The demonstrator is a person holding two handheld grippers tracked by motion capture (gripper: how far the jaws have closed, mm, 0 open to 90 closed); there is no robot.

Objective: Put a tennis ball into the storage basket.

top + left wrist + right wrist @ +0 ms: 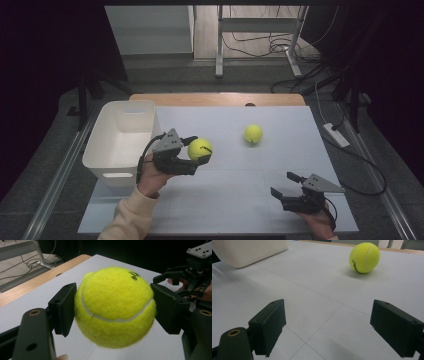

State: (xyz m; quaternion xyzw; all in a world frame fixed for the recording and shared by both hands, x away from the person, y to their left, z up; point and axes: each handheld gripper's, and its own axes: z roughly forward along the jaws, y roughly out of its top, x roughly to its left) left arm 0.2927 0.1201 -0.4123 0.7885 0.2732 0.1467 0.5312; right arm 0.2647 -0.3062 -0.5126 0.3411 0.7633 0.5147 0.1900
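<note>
near the table's left edge sits our white bin [120,137]; just beside it our left gripper [199,150] clamps a tennis ball [199,148]. a second ball [253,133] lies mid-table. our right gripper [286,184], jaws wide, sits near the right front corner.

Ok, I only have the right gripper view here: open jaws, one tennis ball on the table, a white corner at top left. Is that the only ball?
Observer: No. A second tennis ball is clamped in the left gripper, both pads pressed on it.
Operator: Is it resting on the table?
Observer: It looks lifted; in the left gripper view the table surface shows beneath it.
Operator: And that white corner?
Observer: It is a white bin at the table's left edge, and what shows of its inside looks empty.
Operator: Where's my ball relative to the bin?
Observer: The loose ball lies to the right of it, apart.
</note>
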